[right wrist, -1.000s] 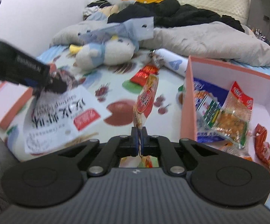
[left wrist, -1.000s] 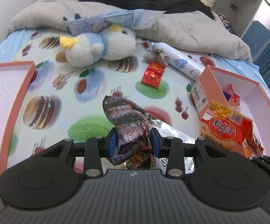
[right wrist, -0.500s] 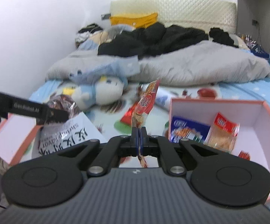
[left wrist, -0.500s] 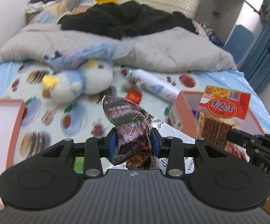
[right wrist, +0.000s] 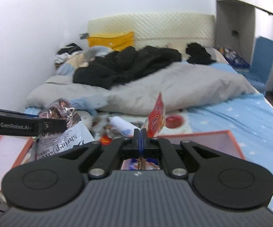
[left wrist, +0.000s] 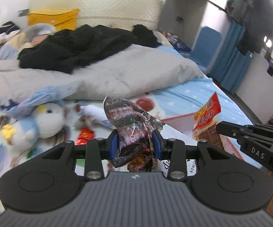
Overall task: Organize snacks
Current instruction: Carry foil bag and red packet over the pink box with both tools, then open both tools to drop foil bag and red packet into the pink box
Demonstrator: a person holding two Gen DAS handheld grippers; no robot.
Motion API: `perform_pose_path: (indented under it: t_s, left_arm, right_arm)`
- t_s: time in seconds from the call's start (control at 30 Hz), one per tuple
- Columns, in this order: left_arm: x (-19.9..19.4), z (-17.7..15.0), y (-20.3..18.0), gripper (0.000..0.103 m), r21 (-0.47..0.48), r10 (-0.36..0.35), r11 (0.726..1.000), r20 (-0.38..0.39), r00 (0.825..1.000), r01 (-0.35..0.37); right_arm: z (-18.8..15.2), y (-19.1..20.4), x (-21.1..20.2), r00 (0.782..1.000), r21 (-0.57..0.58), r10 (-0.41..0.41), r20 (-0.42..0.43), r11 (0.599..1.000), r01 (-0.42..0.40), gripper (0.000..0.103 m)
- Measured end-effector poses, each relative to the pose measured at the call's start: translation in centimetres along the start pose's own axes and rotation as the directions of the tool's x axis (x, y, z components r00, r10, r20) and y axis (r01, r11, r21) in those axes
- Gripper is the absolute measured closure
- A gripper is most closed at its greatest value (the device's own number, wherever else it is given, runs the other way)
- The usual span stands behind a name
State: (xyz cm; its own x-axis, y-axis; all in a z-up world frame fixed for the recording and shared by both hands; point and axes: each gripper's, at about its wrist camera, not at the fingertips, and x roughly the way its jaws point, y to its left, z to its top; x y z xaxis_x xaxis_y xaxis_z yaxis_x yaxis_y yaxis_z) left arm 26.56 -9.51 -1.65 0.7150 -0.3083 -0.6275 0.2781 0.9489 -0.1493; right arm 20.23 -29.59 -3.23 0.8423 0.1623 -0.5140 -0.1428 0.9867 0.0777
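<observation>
Your left gripper (left wrist: 134,144) is clamped on the crumpled top of a silvery shrimp snack bag (left wrist: 131,130), which sits bunched between the blue pads (left wrist: 113,145) and is held up above the patterned bed sheet (left wrist: 183,98). Your right gripper (right wrist: 140,139) has its fingers pressed tight on a thin red snack packet (right wrist: 155,120) — the packet stands upright, edge-on, over the near part of the pink box (right wrist: 236,142). The box lies on the right of the bed, with more packets just visible inside it below the fingers. Far left, a plush penguin (left wrist: 42,122) rests on the sheet with a white tube (left wrist: 95,114) and a small red sweet wrapper (left wrist: 84,135) near it — a grey duvet (left wrist: 117,77) lies behind.
</observation>
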Motion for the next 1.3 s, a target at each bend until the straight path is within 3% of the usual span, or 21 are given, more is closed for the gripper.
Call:
perform_pose_path:
  t_s: [0.27, 0.47, 0.63, 0.7, 0.77, 0.83, 0.97, 1.3]
  left_arm:
    - [8.1, -1.0, -4.9, 0.059, 0.061, -0.048, 0.996, -0.140, 0.989, 0.057]
    - [14.0, -3.8, -6.9, 0.059, 0.073, -0.059, 0.994, -0.269, 0.961, 0.081]
    - [17.2, -5.6, -8.0, 0.059, 0.095, -0.052, 0.992, -0.334, 0.941, 0.088]
    - [18.0, -6.1, -8.1, 0.053, 0.101, -0.041, 0.992, -0.353, 0.935, 0.081]
    - [18.6, -6.4, -8.0, 0.026, 0.095, -0.037, 0.993, -0.358, 0.933, 0.075]
    - [18.8, -6.5, -7.7, 0.015, 0.078, -0.043, 0.994, -0.361, 0.932, 0.077]
    - [18.1, -6.0, -7.0, 0.014, 0.056, -0.053, 0.995, -0.345, 0.937, 0.077]
    - [11.4, -3.4, -5.5, 0.014, 0.048, -0.054, 0.997, -0.189, 0.980, 0.064]
  right_arm:
    - [-3.2, -5.5, 2.5, 0.987, 0.055, -0.049, -0.150, 0.997, 0.058, 0.100]
    - [-5.9, -8.4, 4.7, 0.970, 0.108, -0.064, -0.236, 0.990, 0.092, 0.099]
    - [-8.1, -10.0, 6.2, 0.957, 0.157, -0.060, -0.283, 0.982, 0.107, 0.099]
    - [-8.8, -10.2, 6.4, 0.955, 0.163, -0.068, -0.288, 0.979, 0.119, 0.099]
    - [-9.2, -10.4, 6.6, 0.955, 0.185, -0.061, -0.291, 0.975, 0.119, 0.098]
    - [-9.4, -10.5, 6.7, 0.954, 0.192, -0.073, -0.290, 0.972, 0.133, 0.097]
    - [-9.3, -10.5, 6.2, 0.960, 0.193, -0.094, -0.263, 0.970, 0.148, 0.097]
    - [-6.5, -8.1, 2.3, 0.985, 0.174, -0.115, -0.128, 0.975, 0.137, 0.097]
